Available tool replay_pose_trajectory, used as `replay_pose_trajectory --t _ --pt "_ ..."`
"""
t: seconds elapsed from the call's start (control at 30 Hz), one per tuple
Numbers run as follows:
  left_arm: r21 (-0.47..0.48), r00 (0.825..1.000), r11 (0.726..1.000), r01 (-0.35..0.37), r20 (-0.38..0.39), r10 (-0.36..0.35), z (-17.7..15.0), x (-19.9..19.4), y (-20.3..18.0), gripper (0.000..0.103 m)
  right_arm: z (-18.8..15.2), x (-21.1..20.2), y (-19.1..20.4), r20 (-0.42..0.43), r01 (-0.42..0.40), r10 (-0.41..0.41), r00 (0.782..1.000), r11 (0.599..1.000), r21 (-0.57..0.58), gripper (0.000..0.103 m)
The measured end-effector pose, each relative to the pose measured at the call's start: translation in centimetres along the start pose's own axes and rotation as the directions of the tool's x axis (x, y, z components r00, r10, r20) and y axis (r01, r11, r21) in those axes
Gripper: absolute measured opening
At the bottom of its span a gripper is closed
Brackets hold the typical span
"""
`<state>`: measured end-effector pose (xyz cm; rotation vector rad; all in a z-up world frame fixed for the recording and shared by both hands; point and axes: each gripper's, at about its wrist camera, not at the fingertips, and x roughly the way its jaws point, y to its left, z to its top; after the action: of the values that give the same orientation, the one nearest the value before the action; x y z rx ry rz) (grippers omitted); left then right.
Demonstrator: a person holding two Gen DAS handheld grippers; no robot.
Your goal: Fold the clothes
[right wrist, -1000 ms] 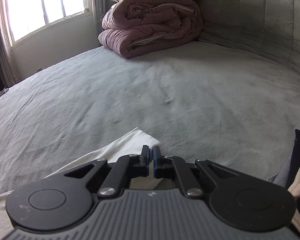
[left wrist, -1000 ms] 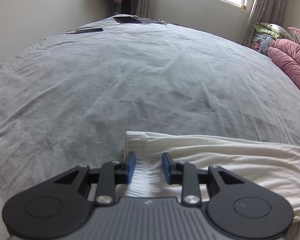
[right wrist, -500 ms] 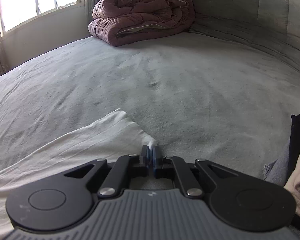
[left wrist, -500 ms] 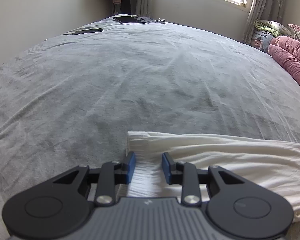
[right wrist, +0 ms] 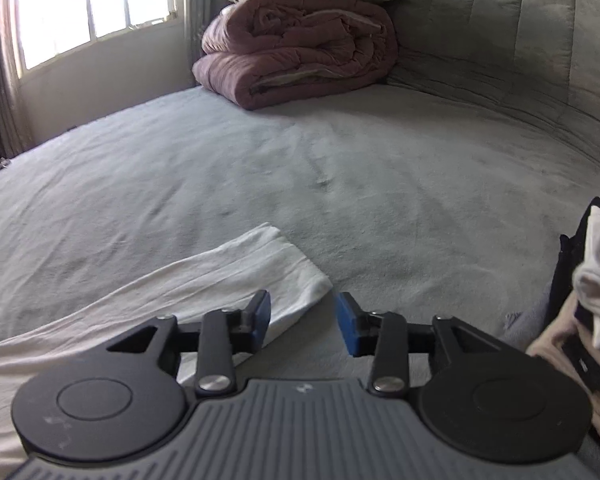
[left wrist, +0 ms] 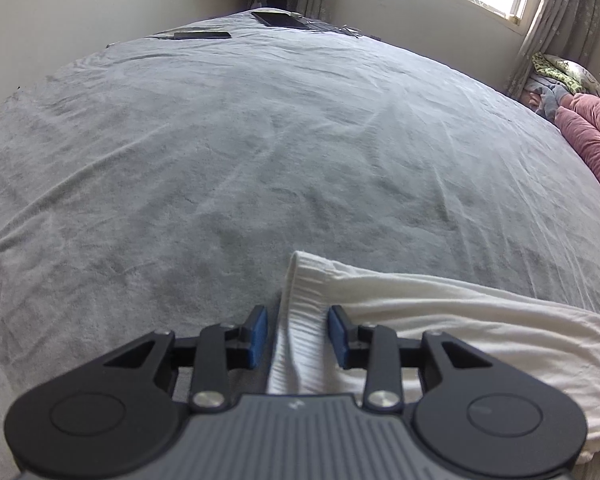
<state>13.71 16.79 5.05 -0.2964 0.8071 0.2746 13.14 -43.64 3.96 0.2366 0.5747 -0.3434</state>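
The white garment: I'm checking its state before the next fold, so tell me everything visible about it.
The white garment is soft, creased knit cloth lying long and flat on the grey bedspread. One end has a ribbed band, slightly raised, between the open left tool. Its other end lies flat, beside the open right tool, ungripped.

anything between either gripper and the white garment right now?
Nothing visible. The left gripper is open, with the ribbed hem of the white garment running between its blue pads. The right gripper is open just past the garment's other end, with only the bare grey bedsheet around it.
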Motion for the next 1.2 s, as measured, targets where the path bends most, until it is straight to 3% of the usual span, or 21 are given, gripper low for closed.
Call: replay_pose_trajectory --t 0.1,0.2,0.3,0.4,0.43,0.53,0.73,0.8,0.87,1.0,1.2 --pt "-0.009 1.000 1.000 0.021 0.002 -0.021 0.1 -0.8 -0.1 0.034 -2.3 -3.3 2.3 -0.052 -0.159 0.157 0.986 0.987 -0.033 0.043" --pt "-0.015 0.999 0.999 0.043 0.004 -0.043 0.2 -1.6 -0.3 0.033 -5.7 -6.4 7.1 -0.147 -0.355 0.333 0.931 0.922 -0.154 0.043" --pt "-0.021 0.998 0.998 0.066 0.007 -0.066 0.2 -2.4 -0.5 0.033 -8.5 -9.2 12.7 -0.210 -0.522 0.478 0.853 0.792 -0.317 0.043" --pt "-0.026 0.996 0.996 0.089 0.009 -0.088 0.3 -3.2 -0.7 0.033 -10.1 -10.7 17.4 -0.288 -0.647 0.580 0.762 0.654 -0.393 0.043" --pt "-0.020 0.995 0.995 0.101 0.010 -0.100 0.3 -3.4 -0.9 0.033 -10.6 -11.0 18.8 -0.307 -0.668 0.597 0.741 0.615 -0.418 0.043" --pt "0.011 0.989 0.989 0.150 0.002 -0.150 -0.1 -3.9 -2.0 0.033 -11.7 -11.5 22.1 -0.344 -0.696 0.617 0.708 0.527 -0.488 0.043" --pt "0.057 0.978 0.978 0.202 -0.062 -0.199 -0.6 -3.3 -3.2 0.033 -12.8 -12.1 25.9 -0.389 -0.703 0.621 0.680 0.402 -0.587 0.043" --pt "0.050 0.977 0.978 0.203 -0.071 -0.199 -0.7 -3.2 -3.1 0.033 -12.8 -11.7 26.3 -0.387 -0.689 0.607 0.694 0.404 -0.602 0.043" --pt "0.038 0.976 0.977 0.208 -0.072 -0.205 -0.7 -3.2 -2.9 0.033 -12.8 -11.3 26.3 -0.412 -0.699 0.596 0.689 0.397 -0.595 0.043" --pt "0.038 0.975 0.977 0.212 -0.079 -0.208 -0.8 -3.2 -3.0 0.033 -13.6 -11.3 26.6 -0.460 -0.705 0.572 0.679 0.333 -0.627 0.043" --pt "0.036 0.975 0.977 0.209 -0.085 -0.206 -0.8 -3.0 -3.1 0.033 -13.8 -11.4 28.0 -0.493 -0.704 0.550 0.674 0.278 -0.653 0.043"
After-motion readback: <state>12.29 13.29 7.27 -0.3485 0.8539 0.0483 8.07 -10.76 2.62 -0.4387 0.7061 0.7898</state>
